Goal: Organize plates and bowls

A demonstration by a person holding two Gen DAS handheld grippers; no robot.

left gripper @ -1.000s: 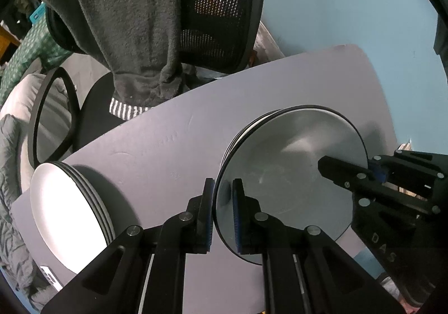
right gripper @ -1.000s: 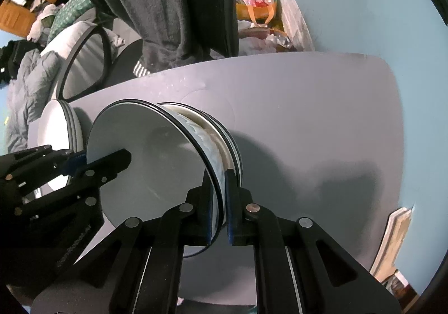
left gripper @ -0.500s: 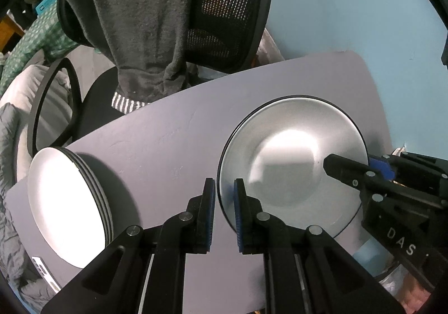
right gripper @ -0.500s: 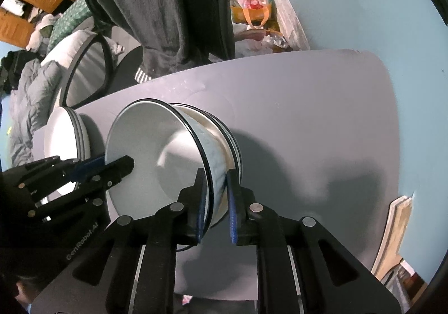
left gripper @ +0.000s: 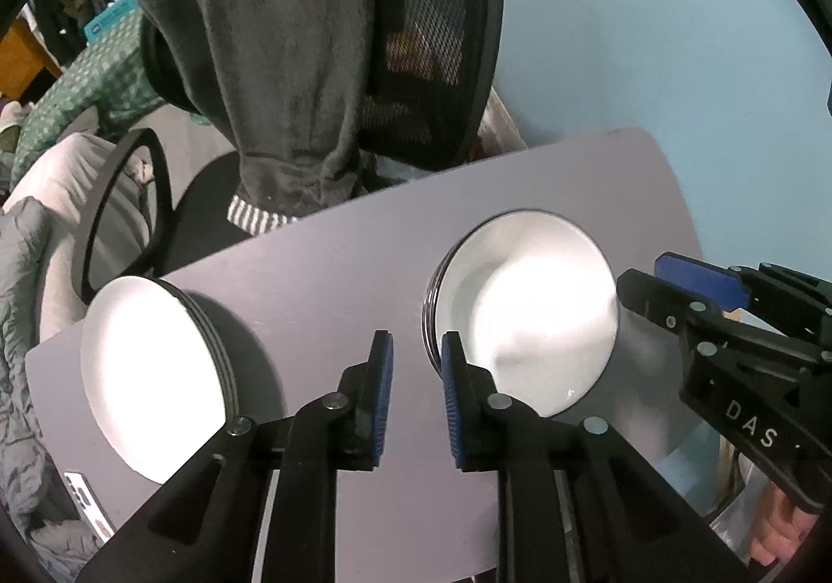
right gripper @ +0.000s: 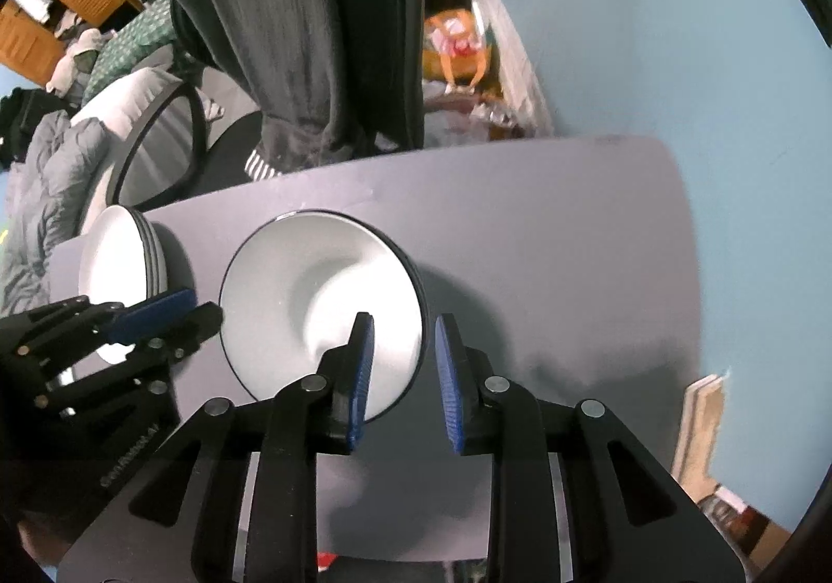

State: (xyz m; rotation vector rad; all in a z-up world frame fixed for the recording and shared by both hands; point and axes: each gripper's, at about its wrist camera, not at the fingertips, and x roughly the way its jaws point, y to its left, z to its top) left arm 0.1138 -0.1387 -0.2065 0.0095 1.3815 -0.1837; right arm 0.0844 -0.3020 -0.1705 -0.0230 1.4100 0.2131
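Both let go since a second ago: top bowl (left gripper: 525, 318), then pinched by its rim at either side and tilted, now flat on the bowl stack (right gripper: 320, 310) near the middle of the table (left gripper: 333, 292). Left of that stack, at the table's edge: plate stack (left gripper: 156, 375). Just left of the bowl stack: left gripper (left gripper: 416, 396), jaws just opened, nothing between them. Over its right rim: right gripper (right gripper: 403, 380), jaws likewise just parted, clear of the rim. Behind the table: chair (left gripper: 437, 37) draped with a grey towel (left gripper: 281, 63).
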